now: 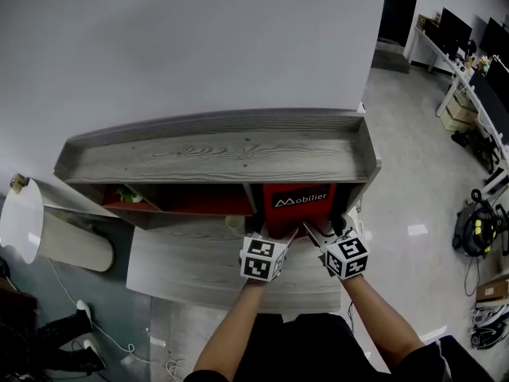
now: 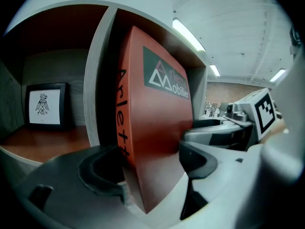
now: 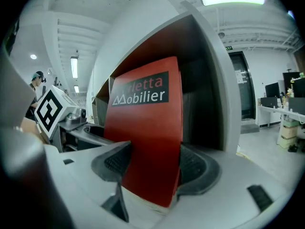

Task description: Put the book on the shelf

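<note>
Pinching the red book between both pads, the left tongs were pictured closed on its lower edge, one pad set against the spine side and the other against the front cover. The right tongs were likewise clamped on the same book, its lower corner caught between the two ribbed pads. In the head view the left tongs and right tongs were held side by side, each marker cube turned up toward the camera and both bare forearms stretched forward.

The book was held upright and slightly tilted in the mouth of the right-hand compartment of the shelf, its white "Mobilier" lettering on a dark band facing outward. How far its far edge had gone in could not be told. The compartment's lining was seen to be red-brown, and a grey wood-grain divider was shown just beside the spine. Beyond that divider, a small framed picture was stood at the back of the left-hand compartment.

A lower board of the same grey wood was seen projecting beneath the tongs. The shelf was backed against a plain white wall. A white cylinder was seen at the shelf's left end, and desks with dark monitors were lined up well apart at the far right of the room.
</note>
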A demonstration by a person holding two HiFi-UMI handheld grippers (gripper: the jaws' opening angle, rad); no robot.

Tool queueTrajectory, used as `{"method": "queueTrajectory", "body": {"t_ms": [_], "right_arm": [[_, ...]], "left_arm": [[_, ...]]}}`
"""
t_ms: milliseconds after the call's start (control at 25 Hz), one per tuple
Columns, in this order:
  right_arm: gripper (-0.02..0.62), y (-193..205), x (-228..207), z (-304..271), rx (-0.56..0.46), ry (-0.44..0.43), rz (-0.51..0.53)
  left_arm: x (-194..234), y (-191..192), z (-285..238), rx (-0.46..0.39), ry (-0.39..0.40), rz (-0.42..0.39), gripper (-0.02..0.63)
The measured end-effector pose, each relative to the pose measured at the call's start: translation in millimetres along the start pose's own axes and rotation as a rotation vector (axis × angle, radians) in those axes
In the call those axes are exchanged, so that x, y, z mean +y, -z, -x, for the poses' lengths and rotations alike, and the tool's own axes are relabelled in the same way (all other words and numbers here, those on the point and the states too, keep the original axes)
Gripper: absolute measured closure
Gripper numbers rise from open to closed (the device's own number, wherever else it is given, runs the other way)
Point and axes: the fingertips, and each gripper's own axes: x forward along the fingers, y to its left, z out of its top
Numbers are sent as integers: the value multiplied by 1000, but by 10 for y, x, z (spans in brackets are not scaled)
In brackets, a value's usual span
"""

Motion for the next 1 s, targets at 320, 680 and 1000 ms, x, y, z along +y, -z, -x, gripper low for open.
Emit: {"method": "queueTrajectory", "body": {"t_ms": [320, 680, 1000], "right_arm": [[301, -51, 2, 16, -31, 29, 27], [302, -80, 9, 50, -80, 54, 59], [302, -166, -27, 55, -102, 43, 72]], "left_arm": [[19, -46, 33, -8, -42, -19, 253], [7, -56, 51, -24, -37, 2, 255], [19, -200, 110, -81, 2, 17, 256]]}}
